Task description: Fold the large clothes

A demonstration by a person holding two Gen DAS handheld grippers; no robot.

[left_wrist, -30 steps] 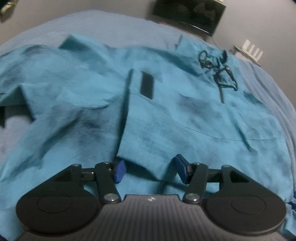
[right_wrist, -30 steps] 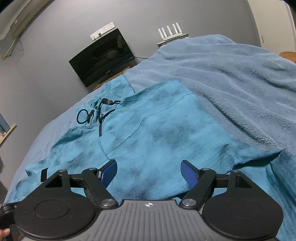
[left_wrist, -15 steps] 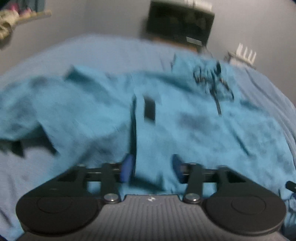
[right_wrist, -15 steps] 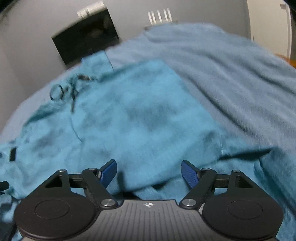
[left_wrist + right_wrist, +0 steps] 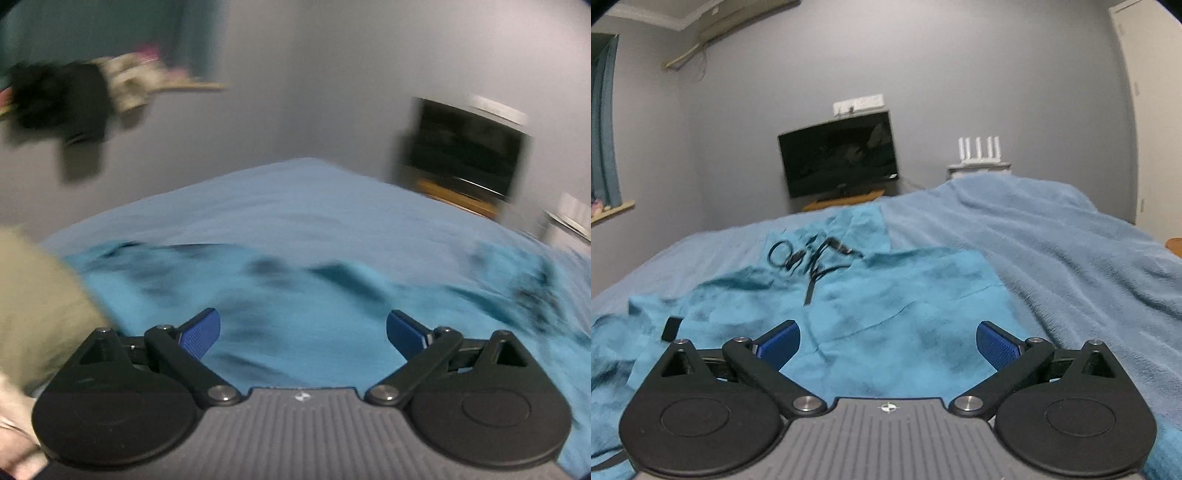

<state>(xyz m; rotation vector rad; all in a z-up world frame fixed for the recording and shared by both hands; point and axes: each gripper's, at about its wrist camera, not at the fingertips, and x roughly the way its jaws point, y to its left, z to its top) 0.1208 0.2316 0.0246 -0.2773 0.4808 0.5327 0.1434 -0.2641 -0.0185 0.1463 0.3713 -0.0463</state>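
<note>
Two grippers over a bed [image 5: 1052, 236], both with blue pads spread wide and nothing between them: left gripper [image 5: 303, 334], right gripper [image 5: 888, 341]. Spread flat across the bed's pale blue blanket, a large teal garment [image 5: 905, 295], mottled with darker patches, directly under and ahead of both sets of fingers. Tangled on the garment's far end, toward the television [image 5: 838, 153], a black cord [image 5: 809, 258]. Beyond the foot of the bed, grey walls; television against the wall, white router [image 5: 979, 149] with four antennas to its right on a small stand. Left of the television, a window with blue curtain [image 5: 604, 122]. Heavily blurred left-wrist view: same garment [image 5: 295, 295], a khaki sleeve [image 5: 37, 302] at left edge, dark clothing [image 5: 62, 107] hanging on the wall.
</note>
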